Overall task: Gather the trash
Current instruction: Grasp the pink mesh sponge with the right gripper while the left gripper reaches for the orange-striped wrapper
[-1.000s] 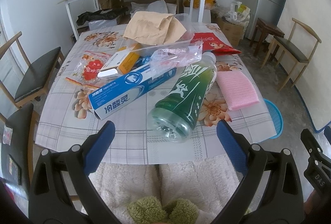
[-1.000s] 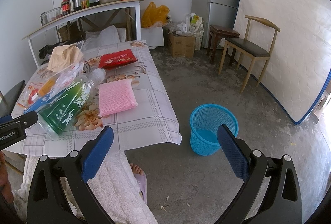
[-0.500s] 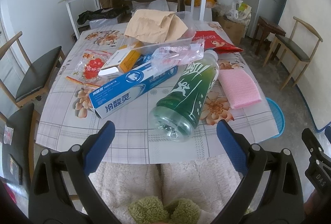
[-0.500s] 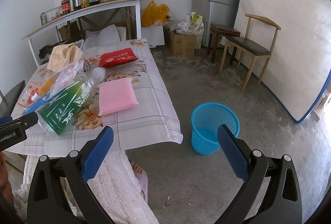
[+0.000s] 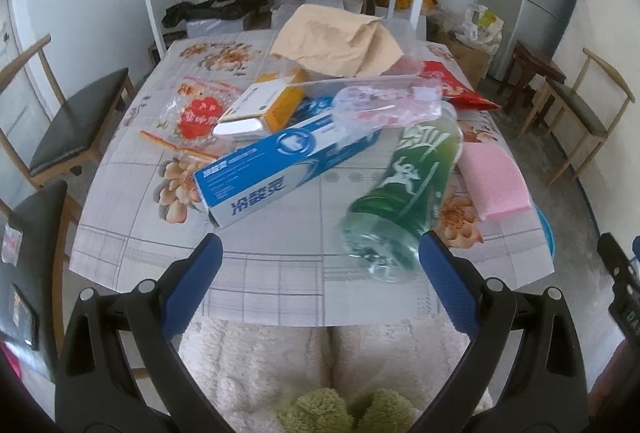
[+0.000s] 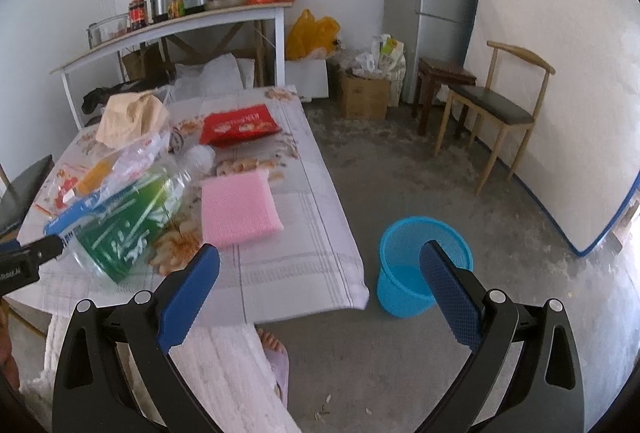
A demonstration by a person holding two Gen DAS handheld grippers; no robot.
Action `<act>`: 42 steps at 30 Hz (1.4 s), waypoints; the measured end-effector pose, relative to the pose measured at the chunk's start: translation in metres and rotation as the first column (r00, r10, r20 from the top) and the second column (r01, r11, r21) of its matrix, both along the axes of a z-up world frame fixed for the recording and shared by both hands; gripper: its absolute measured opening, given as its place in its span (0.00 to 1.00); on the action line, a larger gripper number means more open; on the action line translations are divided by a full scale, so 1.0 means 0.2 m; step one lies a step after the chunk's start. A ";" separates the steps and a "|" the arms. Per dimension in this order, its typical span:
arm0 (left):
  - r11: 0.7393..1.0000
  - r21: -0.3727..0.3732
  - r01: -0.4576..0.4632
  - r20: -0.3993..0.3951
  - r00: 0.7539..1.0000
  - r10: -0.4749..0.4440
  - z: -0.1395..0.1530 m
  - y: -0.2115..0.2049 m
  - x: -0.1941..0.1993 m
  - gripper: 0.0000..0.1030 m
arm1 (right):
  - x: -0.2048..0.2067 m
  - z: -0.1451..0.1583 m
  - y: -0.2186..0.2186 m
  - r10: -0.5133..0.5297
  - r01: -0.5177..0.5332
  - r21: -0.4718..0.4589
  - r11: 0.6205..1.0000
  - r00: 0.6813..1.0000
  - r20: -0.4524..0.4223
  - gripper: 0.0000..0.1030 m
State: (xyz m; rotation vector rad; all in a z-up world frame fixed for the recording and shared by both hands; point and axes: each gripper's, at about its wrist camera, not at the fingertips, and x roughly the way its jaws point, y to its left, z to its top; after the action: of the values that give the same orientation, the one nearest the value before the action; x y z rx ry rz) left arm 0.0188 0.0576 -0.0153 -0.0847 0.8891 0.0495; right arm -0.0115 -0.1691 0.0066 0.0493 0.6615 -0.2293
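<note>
Trash litters the floral tablecloth point(image 5: 280, 285). A green plastic bottle point(image 5: 404, 189) lies on its side near the front edge, and it also shows as the bottle point(image 6: 128, 229) in the right wrist view. Left of it lies a blue toothpaste box point(image 5: 280, 169), with an orange-white carton point(image 5: 264, 105), a clear plastic bag point(image 5: 384, 105), a red-printed wrapper point(image 5: 196, 113), a brown paper bag point(image 5: 340, 41) and a red snack packet point(image 6: 238, 123) behind. My left gripper point(image 5: 318, 279) is open, just short of the table edge. My right gripper point(image 6: 320, 289) is open over the floor, near a blue waste basket point(image 6: 420, 265).
A pink cloth point(image 6: 238, 207) lies on the table's right side. Wooden chairs point(image 5: 68, 129) stand at the left and a chair point(image 6: 496, 105) at the right wall. A shelf table point(image 6: 172, 29), a fridge point(image 6: 432, 1) and boxes fill the back. The person's lap point(image 5: 320, 365) is below.
The left gripper has moved forward and leftward toward the table; the bottle and toothpaste box appear larger and closer. The right gripper has hardly moved.
</note>
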 end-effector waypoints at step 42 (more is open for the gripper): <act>0.942 -0.140 0.306 0.245 0.932 -0.267 -0.10 0.44 0.00 0.92 | 0.88 -0.32 0.30 0.331 -0.351 0.036 0.936 0.838 -0.434 0.95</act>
State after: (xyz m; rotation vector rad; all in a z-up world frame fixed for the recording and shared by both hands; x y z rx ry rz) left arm 0.0180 0.1446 -0.0343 -0.1213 0.6719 -0.3090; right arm 0.1642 -0.1096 -0.0569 -0.1697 1.0977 0.0986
